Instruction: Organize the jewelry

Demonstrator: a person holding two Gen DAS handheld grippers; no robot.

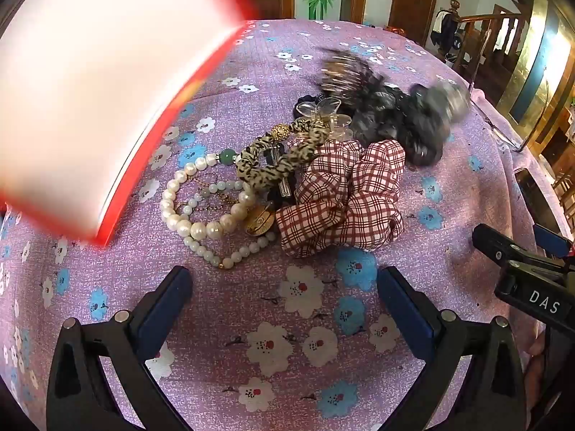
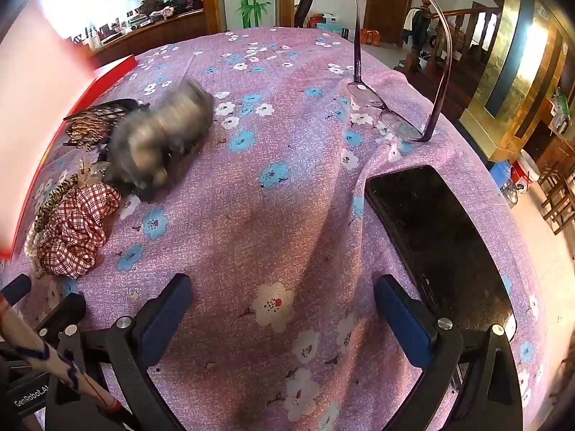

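On the bench covered by a purple flowered cloth (image 1: 273, 72), a white pearl necklace (image 1: 201, 222) is lying left of a red checked fabric scrunchie (image 1: 345, 197), with grey furry scrunchies (image 1: 413, 122) sitting behind and a red-edged box (image 1: 90, 89) standing at far left.

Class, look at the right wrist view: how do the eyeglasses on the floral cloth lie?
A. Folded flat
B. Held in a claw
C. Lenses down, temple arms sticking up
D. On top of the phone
C: the eyeglasses rest lenses-down on the floral cloth, both temple arms pointing upward, apart from the phone.
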